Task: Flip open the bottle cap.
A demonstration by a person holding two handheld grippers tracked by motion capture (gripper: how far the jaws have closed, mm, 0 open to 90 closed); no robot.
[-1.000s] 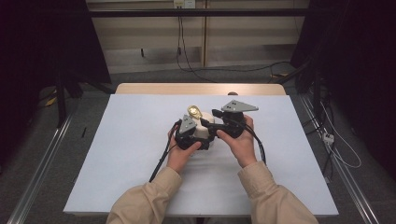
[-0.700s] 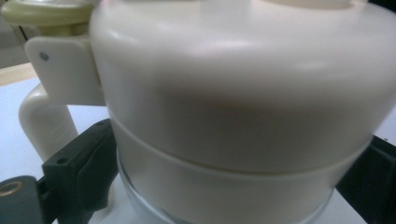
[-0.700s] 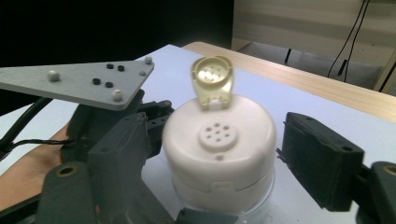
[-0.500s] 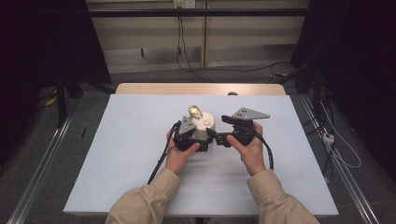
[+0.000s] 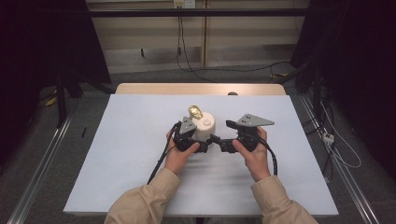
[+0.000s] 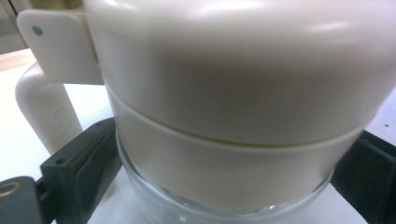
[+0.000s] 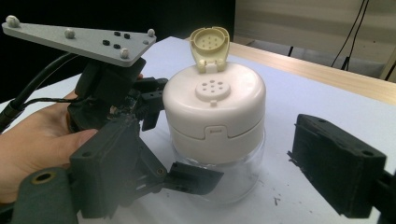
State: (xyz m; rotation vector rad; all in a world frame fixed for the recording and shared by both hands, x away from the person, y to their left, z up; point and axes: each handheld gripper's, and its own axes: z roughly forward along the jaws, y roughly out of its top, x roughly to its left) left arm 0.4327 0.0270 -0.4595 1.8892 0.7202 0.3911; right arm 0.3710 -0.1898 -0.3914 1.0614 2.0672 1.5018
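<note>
Near edge of the high view: both forearms come in, hands close together at table [image 5: 140,163] centre. Left gripper [image 5: 190,140] sits against the near-left side of the jar [image 5: 204,127]; in the left gripper view its black jaws flank the clear glass base [image 6: 224,205] on both sides, so it looks clamped on the jar, probably to steady it, though actual pad contact is too close and blurred to confirm. Right gripper [image 5: 224,142] is just right of the jar, jaws spread wide with nothing between them; in the right gripper view the jar [image 7: 215,135] stands between and beyond its two jaws, untouched by them. Likely lining up for the cream lid [image 7: 214,100] or the flip cap [image 7: 210,46].

Jar: upright on the white table, roughly centre, cream lid seated on a glass body. Flip cap hinged open and standing up at the far side, shaker holes exposed.

Farther back: bare wooden table edge [image 5: 201,88], cables [image 5: 187,51] on the floor.
</note>
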